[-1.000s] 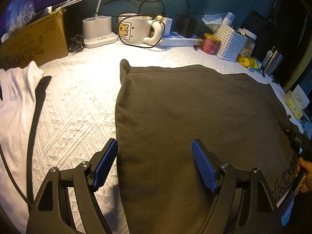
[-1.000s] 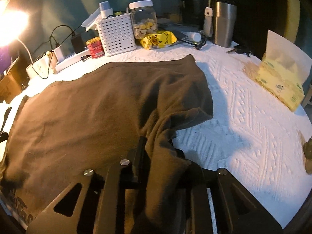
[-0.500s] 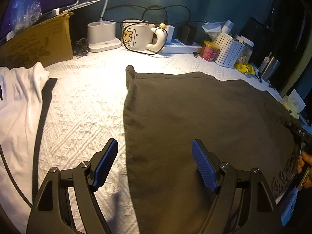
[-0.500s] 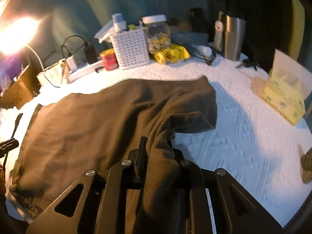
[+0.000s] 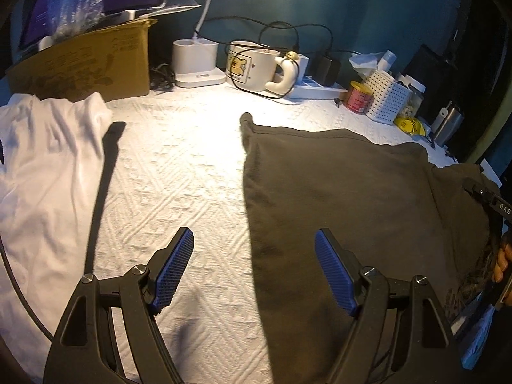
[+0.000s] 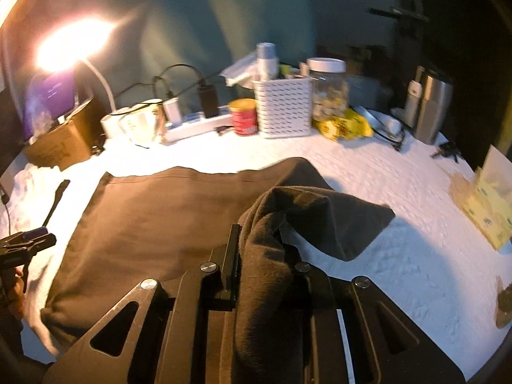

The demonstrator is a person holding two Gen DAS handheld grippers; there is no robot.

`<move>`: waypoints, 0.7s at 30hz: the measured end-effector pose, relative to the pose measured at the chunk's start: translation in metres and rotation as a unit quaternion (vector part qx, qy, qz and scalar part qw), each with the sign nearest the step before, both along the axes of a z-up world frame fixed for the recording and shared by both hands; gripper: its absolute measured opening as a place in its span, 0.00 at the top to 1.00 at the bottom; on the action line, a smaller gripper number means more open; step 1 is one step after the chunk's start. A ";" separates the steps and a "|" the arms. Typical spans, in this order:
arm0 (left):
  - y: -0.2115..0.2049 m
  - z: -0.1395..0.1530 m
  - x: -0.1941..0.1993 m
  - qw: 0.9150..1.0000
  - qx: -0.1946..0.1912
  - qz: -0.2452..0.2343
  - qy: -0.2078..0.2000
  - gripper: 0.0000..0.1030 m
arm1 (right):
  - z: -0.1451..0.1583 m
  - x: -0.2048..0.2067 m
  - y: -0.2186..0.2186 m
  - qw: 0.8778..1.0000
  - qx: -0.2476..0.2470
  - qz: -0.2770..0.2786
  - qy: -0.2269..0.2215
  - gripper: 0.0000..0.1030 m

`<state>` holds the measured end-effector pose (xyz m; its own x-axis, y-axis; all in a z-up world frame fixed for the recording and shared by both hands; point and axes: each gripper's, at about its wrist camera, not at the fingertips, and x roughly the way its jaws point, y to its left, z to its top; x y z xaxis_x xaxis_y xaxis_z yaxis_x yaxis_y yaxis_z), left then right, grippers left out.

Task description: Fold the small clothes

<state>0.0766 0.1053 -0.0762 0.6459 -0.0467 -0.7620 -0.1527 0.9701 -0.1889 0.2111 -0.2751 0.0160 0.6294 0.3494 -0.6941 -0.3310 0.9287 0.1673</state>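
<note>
A dark brown garment (image 5: pixel 345 198) lies spread on the white textured cloth (image 5: pixel 179 172). My left gripper (image 5: pixel 254 268) hovers open over the garment's left edge, blue pads (image 5: pixel 174 268) wide apart, gripping nothing. My right gripper (image 6: pixel 262 256) is shut on a bunched fold of the dark garment (image 6: pixel 153 224) at its right side, and that lifted corner (image 6: pixel 336 214) drapes over the jaws. In the left wrist view the right gripper (image 5: pixel 492 204) shows at the right edge. The left gripper (image 6: pixel 25 243) shows at the left edge of the right wrist view.
A white garment (image 5: pixel 41 166) lies at the left. Along the back stand a cardboard box (image 5: pixel 83 64), lamp base (image 5: pixel 196 64), mug (image 5: pixel 256 67), power strip (image 6: pixel 198 124), red tin (image 6: pixel 244 116), white basket (image 6: pixel 283 105), jar (image 6: pixel 329 89) and steel tumbler (image 6: pixel 432 105). A yellow tissue pack (image 6: pixel 492 201) sits right.
The right gripper has risen and swung leftward with the garment's right corner, which now stands off the cloth. The left gripper has drifted left, off the garment's body to its left edge.
</note>
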 end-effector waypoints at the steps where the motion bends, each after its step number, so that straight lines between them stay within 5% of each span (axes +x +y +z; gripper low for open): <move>1: 0.001 0.000 -0.002 1.000 -0.001 0.001 -0.001 0.24 | 0.001 -0.002 0.006 1.000 0.000 0.008 -0.001 0.84; 21: 0.032 -0.002 -0.028 1.000 -0.010 0.028 -0.004 0.24 | -0.005 -0.031 0.134 0.989 -0.003 0.144 0.019 0.84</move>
<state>0.0481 0.1370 -0.0777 0.6545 -0.0260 -0.7556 -0.2049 0.9559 -0.2103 0.1798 -0.1415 0.0110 0.4778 0.5056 -0.7183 -0.5756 0.7980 0.1788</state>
